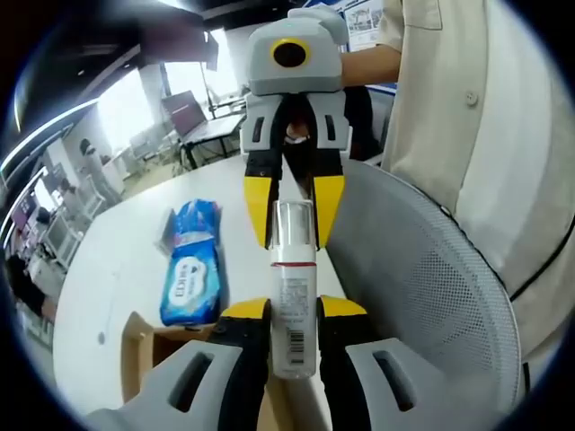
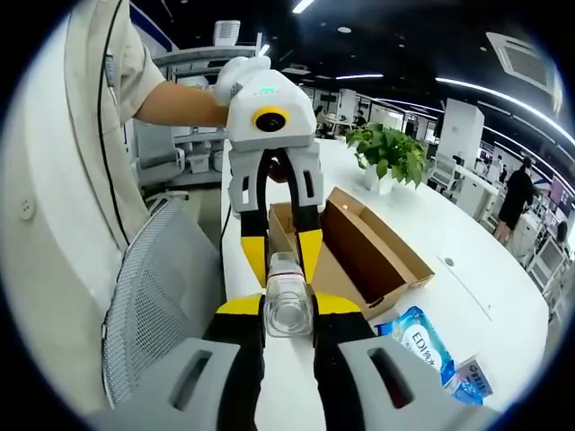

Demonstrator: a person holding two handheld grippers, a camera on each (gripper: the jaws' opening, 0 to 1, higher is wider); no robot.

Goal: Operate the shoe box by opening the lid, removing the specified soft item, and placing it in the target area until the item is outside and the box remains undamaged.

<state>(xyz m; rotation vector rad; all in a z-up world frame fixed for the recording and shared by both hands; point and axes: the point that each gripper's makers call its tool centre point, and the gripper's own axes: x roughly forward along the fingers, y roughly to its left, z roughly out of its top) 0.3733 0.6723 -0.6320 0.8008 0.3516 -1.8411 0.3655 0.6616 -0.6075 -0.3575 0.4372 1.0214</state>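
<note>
Left gripper view looks along the left tool [image 1: 294, 310], whose 2 yellow-tipped jaws are clamped on the lower body of a slim white bottle with a clear cap and a red band [image 1: 294, 305]; the right tool [image 1: 294, 211] comes in from the far side, its yellow jaw tips closed on the bottle's capped end, so both tools grip the same bottle between them above the white table [image 1: 126, 251]. On the table just left of the bottle lies a soft blue and white plastic tissue pack [image 1: 191, 265]; the corner of a brown cardboard shoe box [image 1: 144, 346] shows at lower left, near the pack. A grey mesh chair back [image 1: 422, 278] curves at the right, with a person's beige shirt [image 1: 485, 117] behind it.

Right gripper view shows the right tool [image 2: 289, 310] gripping the bottle [image 2: 287, 301] at one end and the left tool [image 2: 281, 242] holding the other; the shoe box [image 2: 368, 247] lies open on the table [image 2: 467, 260] behind them, lid flap up; the tissue pack [image 2: 420, 341] rests outside it at lower right; a green potted plant [image 2: 388, 153] stands further back.
</note>
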